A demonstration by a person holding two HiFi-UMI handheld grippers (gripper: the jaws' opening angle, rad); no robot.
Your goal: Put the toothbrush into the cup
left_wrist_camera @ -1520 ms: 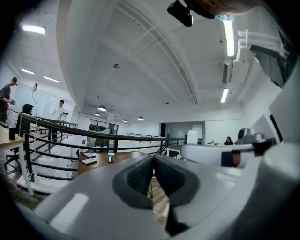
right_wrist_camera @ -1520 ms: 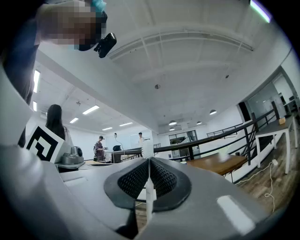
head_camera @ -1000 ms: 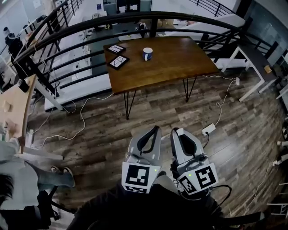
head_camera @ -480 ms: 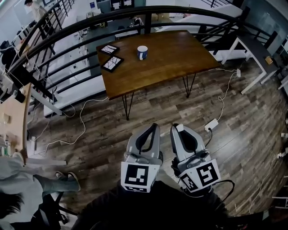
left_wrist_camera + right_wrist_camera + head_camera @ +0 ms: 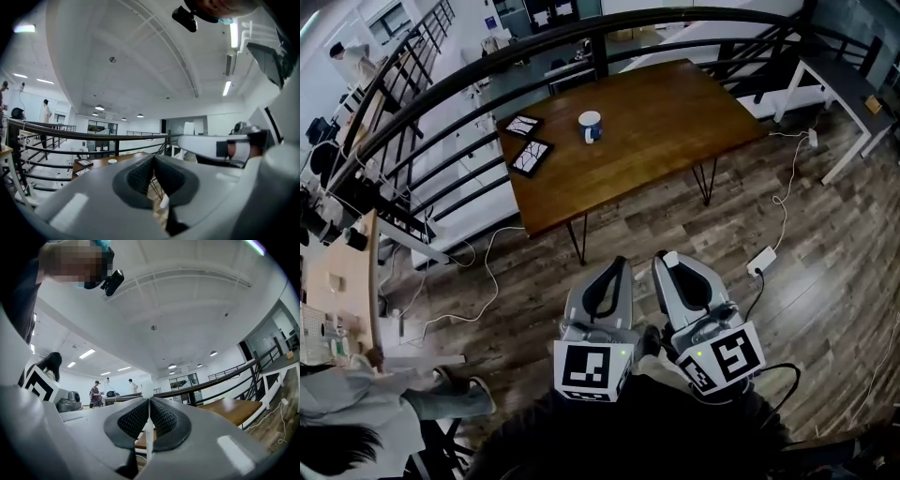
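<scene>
Between the jaws of the right gripper point(image 5: 149, 406), a thin white toothbrush point(image 5: 149, 439) is clamped. The ribbed pads press flat on its shaft and one end shows just past the tips. The left gripper point(image 5: 153, 163) is closed pad on pad with nothing in it.

Both grippers are close to the person's body, well short of the wooden table point(image 5: 675, 112) and pointed towards it. The cup point(image 5: 591, 126), blue and white, stands upright on the table towards its far edge. Two dark boards point(image 5: 531, 155) lie near the table's left end.

Assessment:
- **Toothbrush:** light, stiff, smooth plastic, so it is liable to pivot in a narrow grip. A mid-handle hold suits it, with one end left free to enter the cup.
- **Cup:** looks light and may tip if its rim is struck.
- **Progress:** the toothbrush is in hand, and insertion is not yet done.
</scene>
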